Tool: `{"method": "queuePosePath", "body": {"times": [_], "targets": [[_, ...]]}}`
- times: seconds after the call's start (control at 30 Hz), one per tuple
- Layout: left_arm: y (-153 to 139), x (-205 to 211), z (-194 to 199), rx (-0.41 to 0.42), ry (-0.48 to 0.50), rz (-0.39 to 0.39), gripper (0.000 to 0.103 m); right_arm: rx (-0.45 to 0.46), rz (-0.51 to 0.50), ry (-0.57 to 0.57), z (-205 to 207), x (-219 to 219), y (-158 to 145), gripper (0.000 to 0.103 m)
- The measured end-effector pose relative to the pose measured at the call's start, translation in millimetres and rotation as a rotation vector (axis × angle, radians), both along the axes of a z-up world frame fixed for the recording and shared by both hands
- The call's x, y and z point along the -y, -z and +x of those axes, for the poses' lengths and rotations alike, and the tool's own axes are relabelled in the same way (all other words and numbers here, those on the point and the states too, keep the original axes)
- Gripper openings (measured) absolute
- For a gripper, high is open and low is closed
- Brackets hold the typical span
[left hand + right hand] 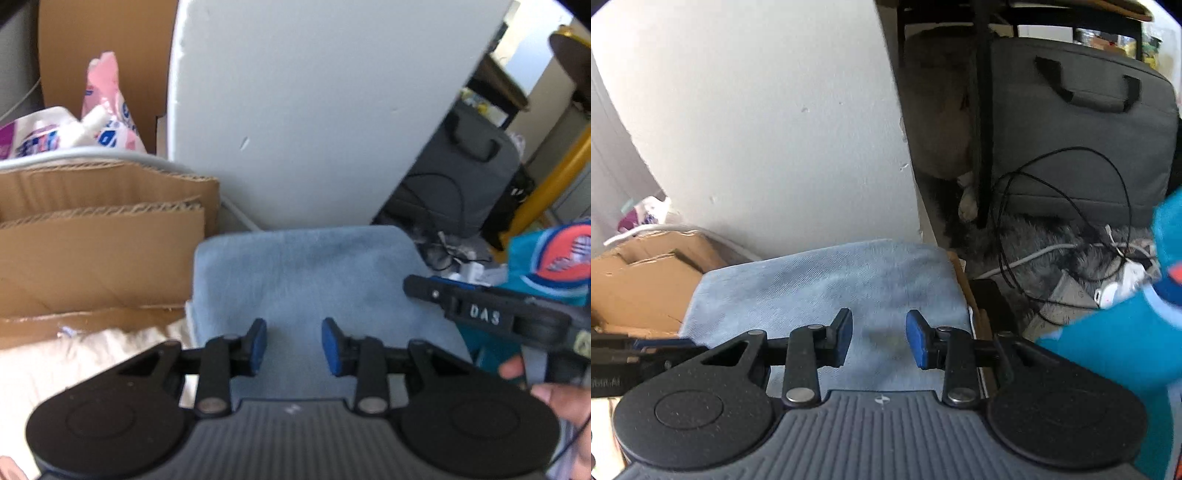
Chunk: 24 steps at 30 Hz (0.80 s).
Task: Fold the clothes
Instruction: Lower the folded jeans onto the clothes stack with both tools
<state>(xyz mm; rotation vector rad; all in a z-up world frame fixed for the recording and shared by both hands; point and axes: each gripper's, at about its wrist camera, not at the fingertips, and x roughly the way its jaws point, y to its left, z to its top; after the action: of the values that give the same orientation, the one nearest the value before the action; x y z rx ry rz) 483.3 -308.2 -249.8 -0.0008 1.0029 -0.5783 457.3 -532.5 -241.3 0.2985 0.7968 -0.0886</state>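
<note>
Light blue denim-like cloth (306,280) is seen as one folded piece, lying flat near the foot of a white wall (314,110), its far edge straight and its corners rounded. Two grippers are counted. The left gripper (293,347) is held above the near part of the cloth with its blue pads (258,345) spread apart and nothing between them. The right gripper (879,339) is likewise held over the cloth, its jaws spread and nothing pinched; whether either touches the fabric cannot be told. In the left wrist view the right gripper is seen from the side at the cloth's right edge, held by a hand (554,391).

Left of the cloth, brown cardboard flaps (99,240) lie close against its edge, and cream fabric (92,369) is seen below them. Pink and white plastic packs (107,110) are stacked behind the cardboard. On the right, one teal bag (1126,339) stands close by, with one grey case (1082,147) and tangled cables (1052,229) beyond, so little free room is left at the sides.
</note>
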Motion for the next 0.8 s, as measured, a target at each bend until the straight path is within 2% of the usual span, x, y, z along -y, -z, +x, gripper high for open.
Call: {"method": "queuePosePath", "body": {"times": [0.17,0.33,0.5,0.8], "targets": [[-6,-13,-34,0.052,0.035,0.005,0.036,0.021,0.011,0.030,-38,-7,-4,0.040],[-2,-13,-54,0.045,0.067,-0.005,0.036,0.031,-0.099,0.001,-74,-20,3,0.040],[10,-3,-57,0.077,0.092,0.032,0.036,0.045,-0.095,-0.026,-108,-23,14,0.040],[32,3,-46,0.052,0.081,0.078,0.033,0.017,-0.141,-0.028,-161,-30,33,0.040]]}}
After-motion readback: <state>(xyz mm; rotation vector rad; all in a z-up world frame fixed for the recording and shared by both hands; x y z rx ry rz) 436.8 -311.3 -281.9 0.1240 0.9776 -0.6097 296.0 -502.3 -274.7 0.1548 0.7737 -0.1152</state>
